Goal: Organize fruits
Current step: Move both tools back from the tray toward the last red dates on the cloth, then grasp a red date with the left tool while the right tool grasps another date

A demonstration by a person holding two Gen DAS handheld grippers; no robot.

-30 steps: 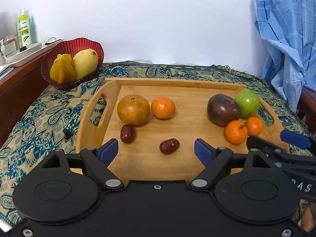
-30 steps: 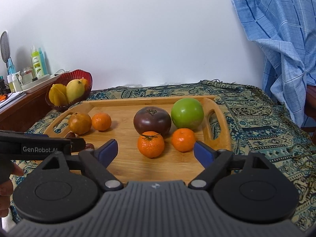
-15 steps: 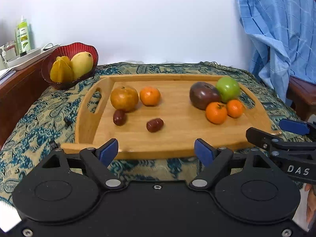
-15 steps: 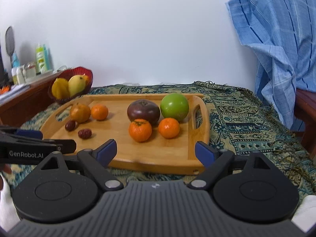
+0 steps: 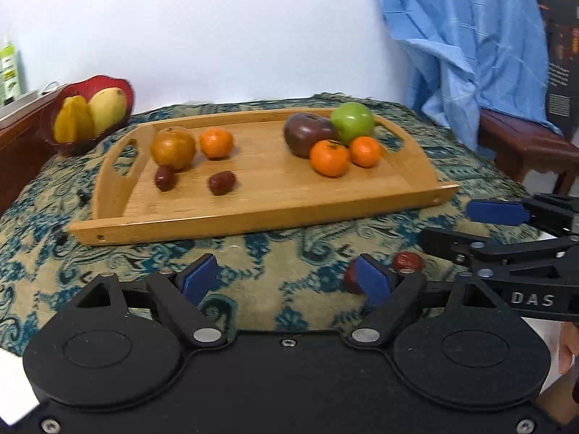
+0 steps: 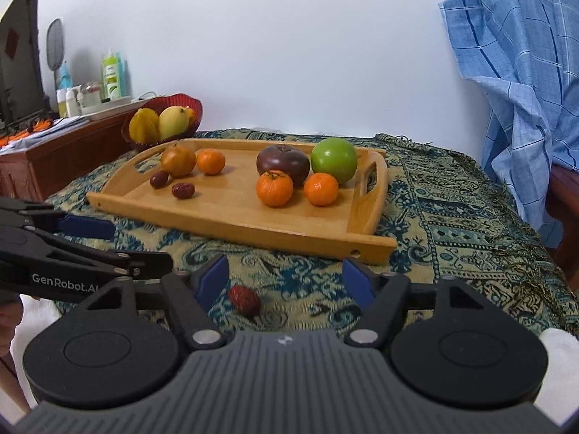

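Note:
A wooden tray (image 5: 267, 213) (image 6: 311, 231) lies on the patterned cloth. On it are a green apple (image 5: 353, 123) (image 6: 333, 159), a dark purple fruit (image 5: 305, 133) (image 6: 282, 159), three tangerines, a brownish round fruit (image 5: 173, 147) (image 6: 178, 160) and two red dates (image 5: 221, 182) (image 6: 182, 190). Two more dates (image 5: 407, 261) lie on the cloth in front of the tray; one date (image 6: 245, 300) shows in the right wrist view. My left gripper (image 5: 287, 282) is open and empty above the cloth. My right gripper (image 6: 286, 282) is open and empty, just behind that date.
A red bowl (image 5: 83, 115) (image 6: 163, 123) with a mango and a starfruit stands at the back left. A wooden cabinet (image 6: 54, 152) with bottles is further left. A blue cloth (image 5: 466, 47) hangs over a chair at the right.
Both grippers have pulled back from the tray towards the near edge of the cloth. The tray looks farther away, and dates on the cloth have come into view.

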